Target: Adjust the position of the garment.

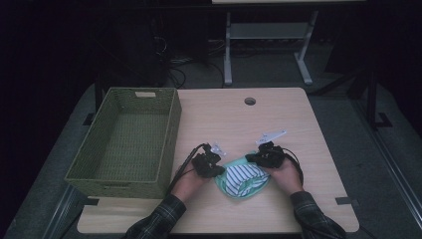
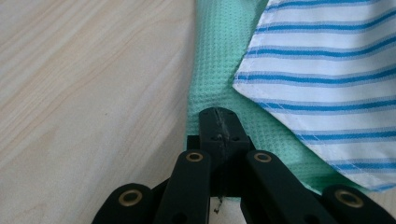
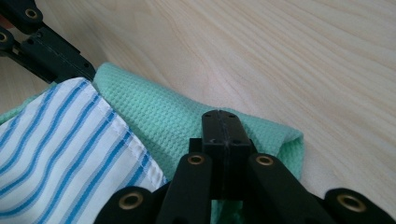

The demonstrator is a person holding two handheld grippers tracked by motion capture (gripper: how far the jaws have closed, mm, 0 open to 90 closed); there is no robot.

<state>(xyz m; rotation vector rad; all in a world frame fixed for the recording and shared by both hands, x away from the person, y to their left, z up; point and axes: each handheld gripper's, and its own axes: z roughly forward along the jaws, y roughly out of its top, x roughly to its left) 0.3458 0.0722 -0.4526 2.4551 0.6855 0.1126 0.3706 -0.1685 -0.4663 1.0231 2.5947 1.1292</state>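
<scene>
A mint-green waffle cloth (image 1: 223,180) lies on the wooden table near its front edge, and a white cloth with blue stripes (image 1: 244,175) lies on top of it. My left gripper (image 1: 219,168) is at the green cloth's left edge (image 2: 210,70), jaws pressed together on that edge. My right gripper (image 1: 253,159) is at the far right corner, where the green cloth (image 3: 154,112) bunches up into a fold around its closed tip (image 3: 223,122). The striped cloth (image 2: 327,79) (image 3: 60,140) lies just beside both tips. The left gripper (image 3: 70,63) also appears in the right gripper view.
A deep green woven basket (image 1: 169,129) stands on the table's left side, close to my left hand. A round cable hole (image 1: 250,101) sits near the far edge. Bare tabletop (image 1: 239,124) stretches beyond the cloths. The front table edge is just behind the forearms.
</scene>
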